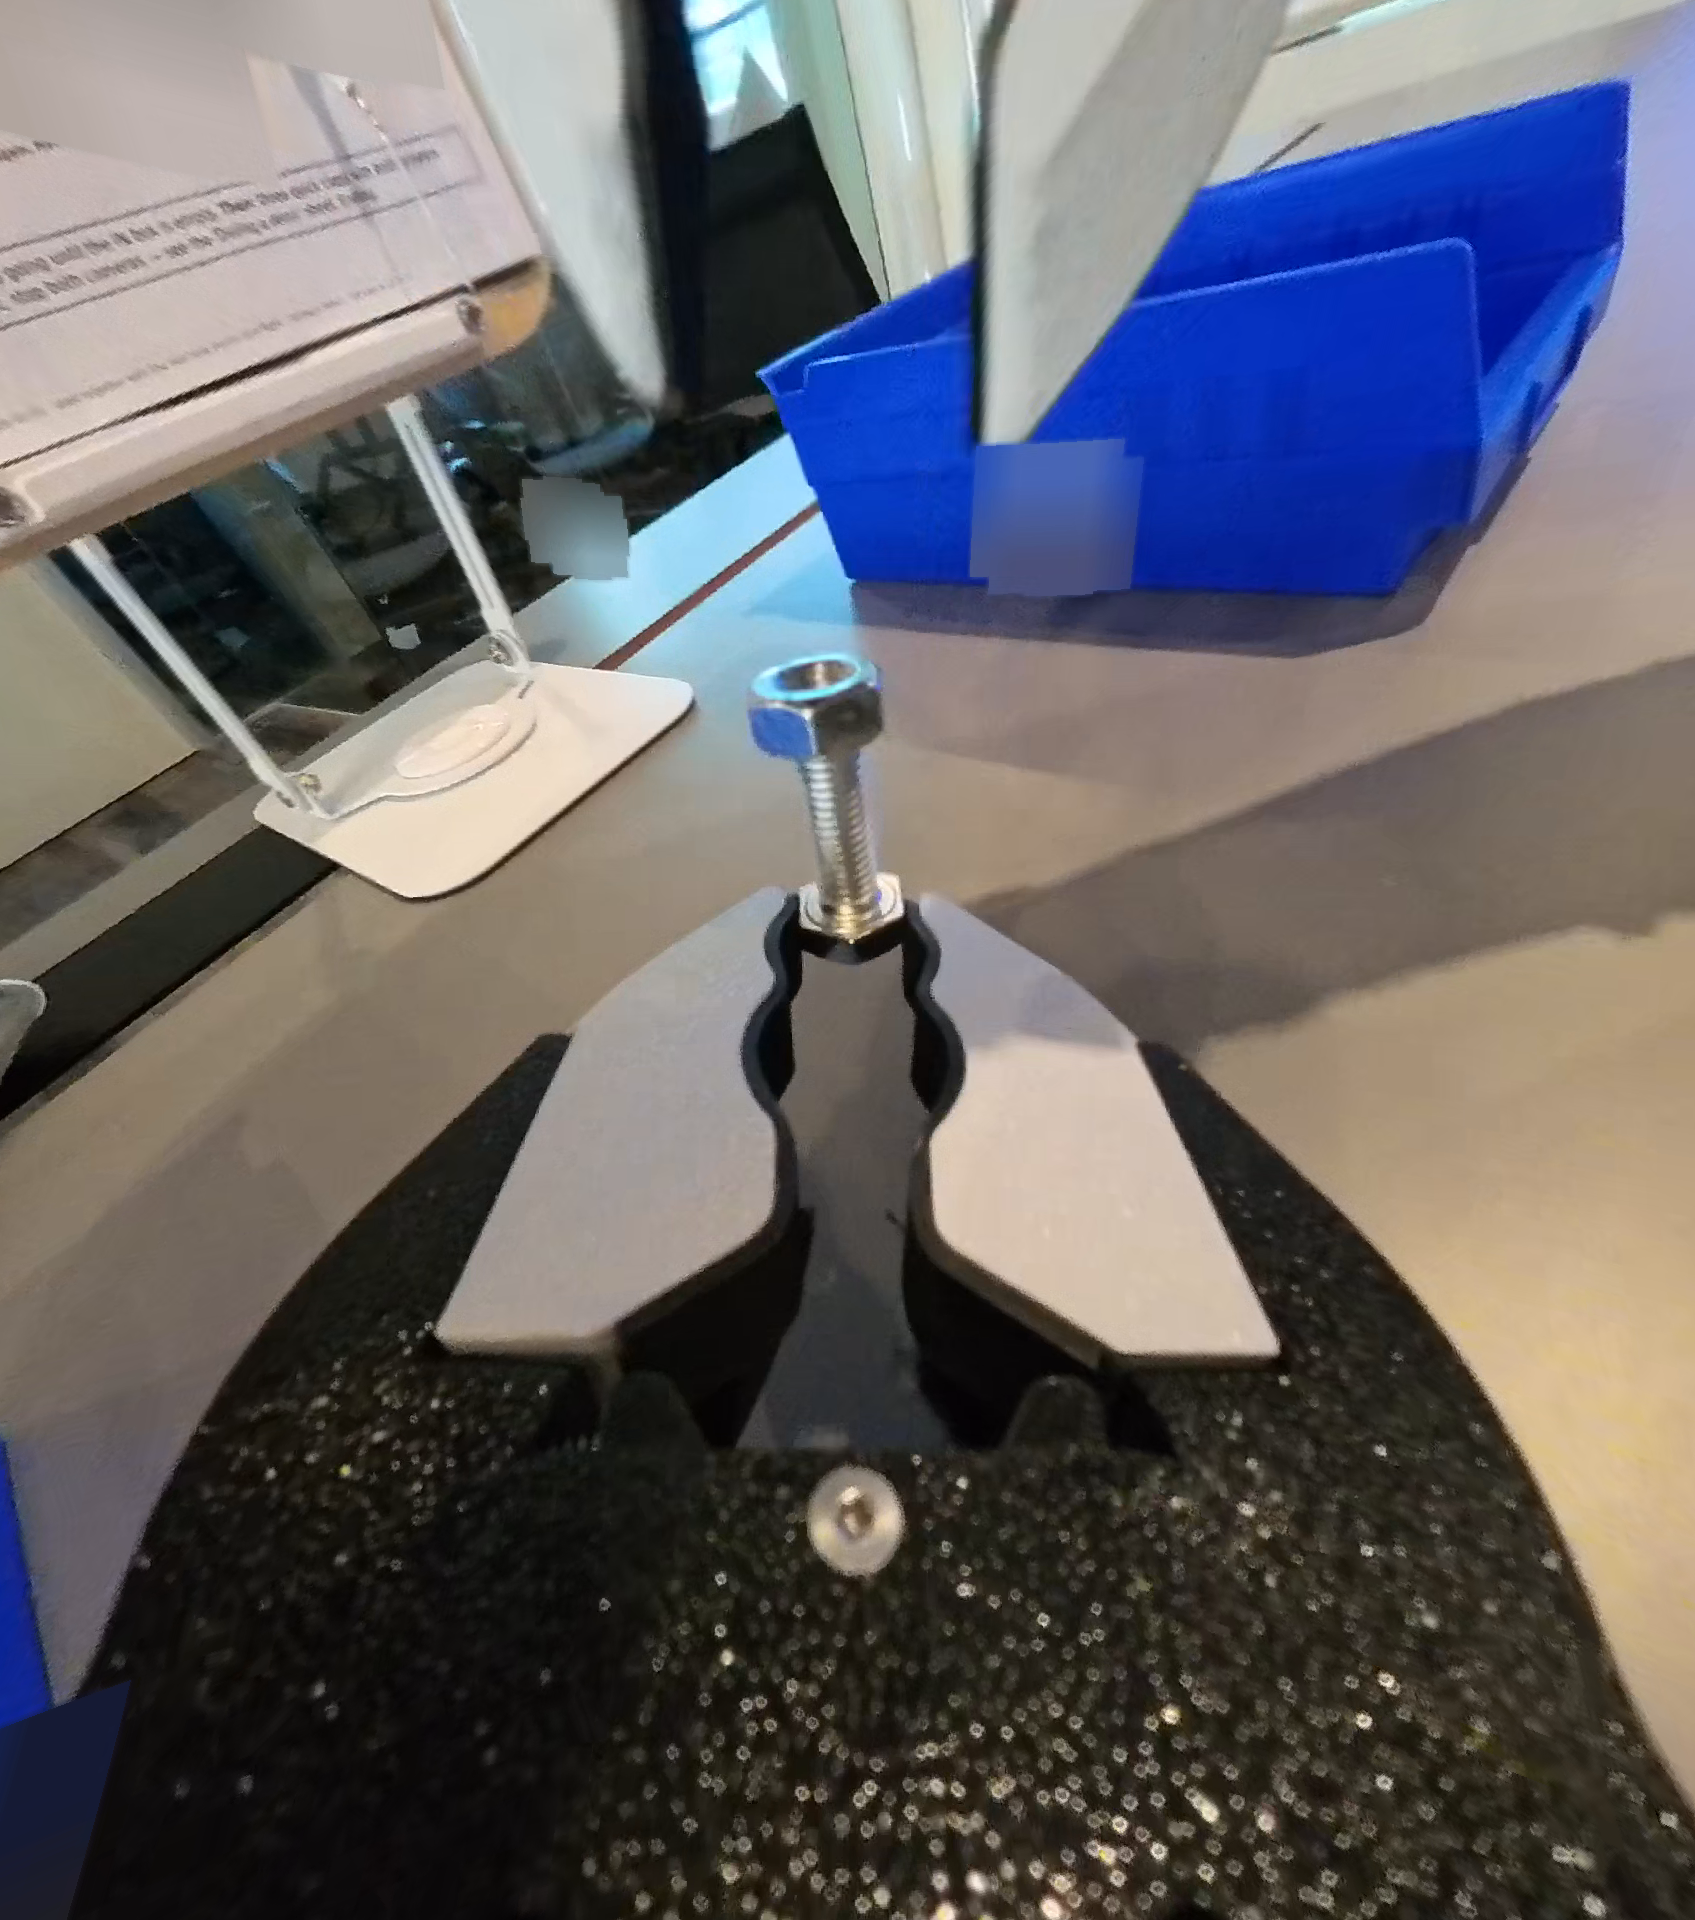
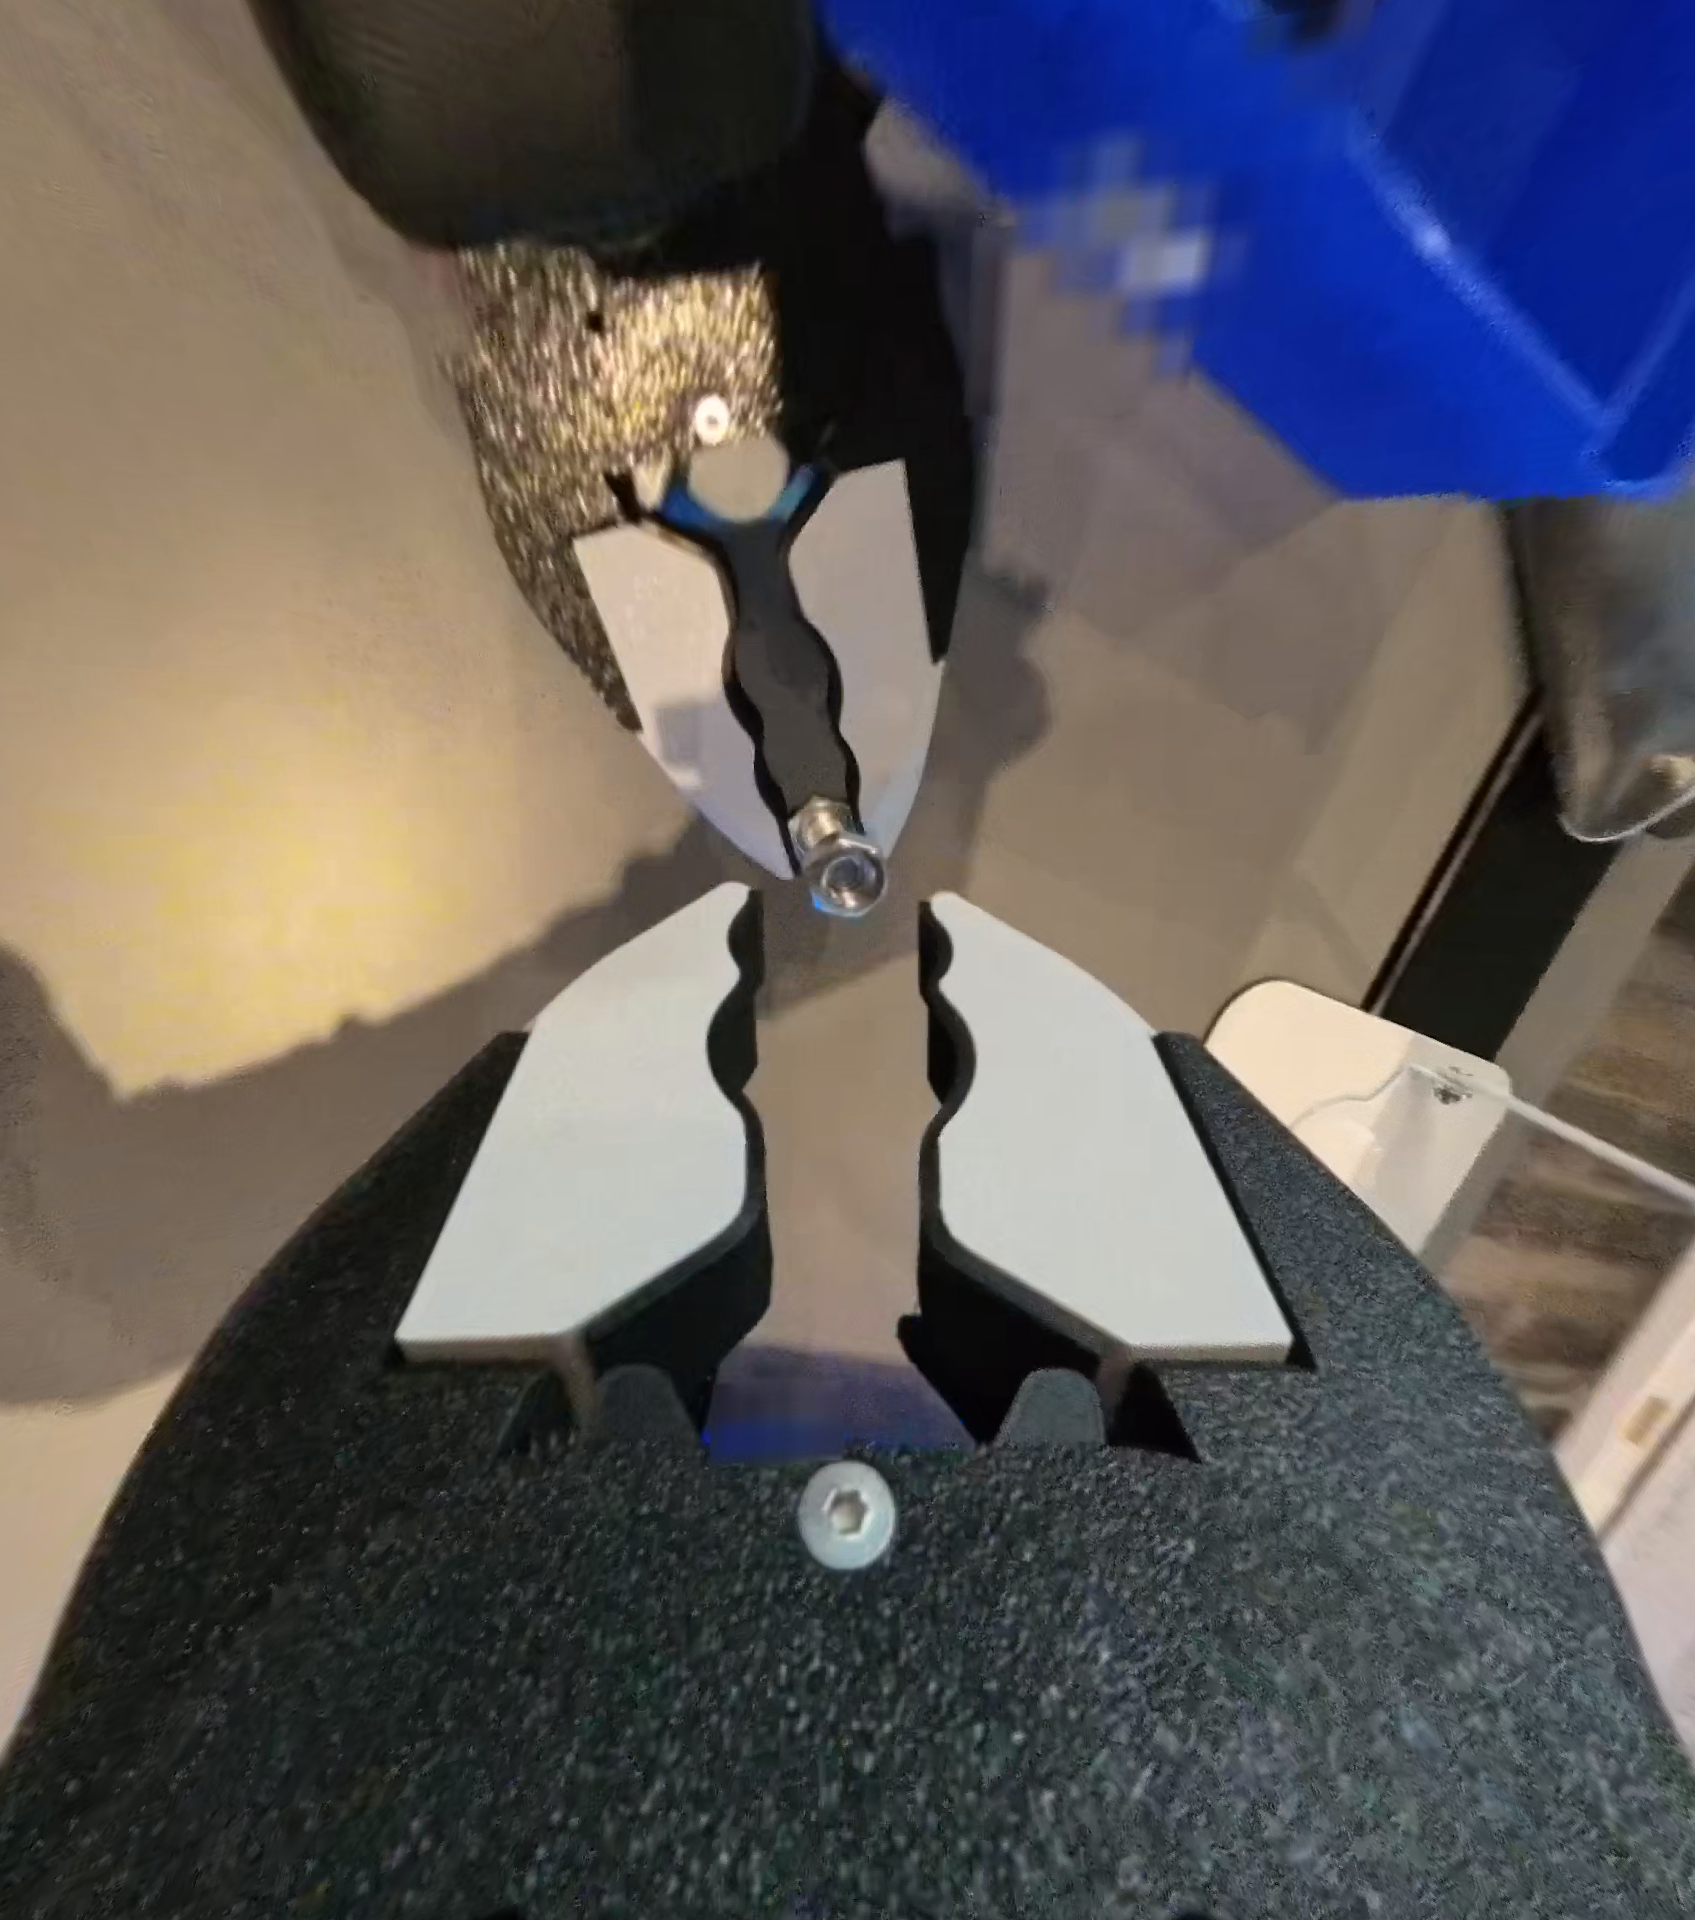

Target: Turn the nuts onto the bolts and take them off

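The left tool (image 1: pixel 848 914) grips the bolt (image 1: pixel 838 831) by its head end at the fingertips; the shaft stands out fwd, w/ the nut (image 1: pixel 815 712) at the far tip. The right tool (image 2: pixel 841 914) faces it from opposite, jaws parted, just short of the nut (not touching). Both hang above the table (image 1: pixel 1342 1039). Behind the bolt to the right, a bin (image 1: pixel 1290 436) sits on the table; to the left, a sign stand (image 1: pixel 469 769) rests near the table's edge.
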The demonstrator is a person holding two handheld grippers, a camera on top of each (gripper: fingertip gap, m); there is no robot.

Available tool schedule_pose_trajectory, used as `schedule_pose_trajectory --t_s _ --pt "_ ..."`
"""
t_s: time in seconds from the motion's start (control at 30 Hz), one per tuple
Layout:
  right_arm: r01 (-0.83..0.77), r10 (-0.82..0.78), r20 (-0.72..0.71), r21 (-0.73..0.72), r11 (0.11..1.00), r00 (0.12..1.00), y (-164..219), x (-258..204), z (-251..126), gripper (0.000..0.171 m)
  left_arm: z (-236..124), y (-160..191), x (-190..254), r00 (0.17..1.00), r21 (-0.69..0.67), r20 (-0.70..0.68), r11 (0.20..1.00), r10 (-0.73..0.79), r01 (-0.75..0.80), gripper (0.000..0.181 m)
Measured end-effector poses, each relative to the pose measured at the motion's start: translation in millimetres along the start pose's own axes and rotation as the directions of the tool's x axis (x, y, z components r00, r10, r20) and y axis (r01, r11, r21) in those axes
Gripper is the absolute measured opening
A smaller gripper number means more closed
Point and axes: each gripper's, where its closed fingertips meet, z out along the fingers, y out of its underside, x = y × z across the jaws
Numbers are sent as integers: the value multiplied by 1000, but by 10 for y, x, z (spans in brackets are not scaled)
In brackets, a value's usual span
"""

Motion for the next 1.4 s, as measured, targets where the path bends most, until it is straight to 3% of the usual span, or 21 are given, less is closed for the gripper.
schedule_pose_trajectory --t_s 0.07,0.13,0.23,0.3,0.4,0.5,0.57,0.87,1.1,1.4 --pt "-96 105 -40 190 977 994 -56 -40 -108 37 -19 -22 -47 1000 20 18 1000 -18 18 18" --pt "-147 206 -100 419 896 973 -124 -78 -181 41 -41 -41 -93 999 43 30 998 -37 36 18" --pt "-116 403 -219 742 660 889 -146 -87 -246 35 -68 -64 -142 997 69 28 995 -77 75 18" --pt "-54 550 -296 845 532 781 -14 -59 -258 28 -84 -80 -145 996 83 16 993 -91 89 18" --pt "-34 728 -186 961 276 660 124 -78 -317 25 -100 -108 -117 997 108 -7 991 -76 77 18" --pt "-80 759 -15 993 88 651 110 -85 -271 32 -96 -108 -99 998 106 -16 992 -64 66 18" --pt "-108 745 -4 989 101 667 59 -67 -180 34 -87 -100 -92 998 98 -19 993 -61 62 18" --pt "45 747 -187 978 206 638 -25 -76 -28 38 -80 -96 -72 999 93 -18 995 -42 44 18" --pt "-2 752 -36 999 50 659 71 -12 -87 40 -79 -90 -69 999 88 -12 996 -32 33 18" --pt "-18 706 -47 996 84 707 -49 -67 -40 37 -73 -74 -104 998 78 -12 995 -59 60 18"
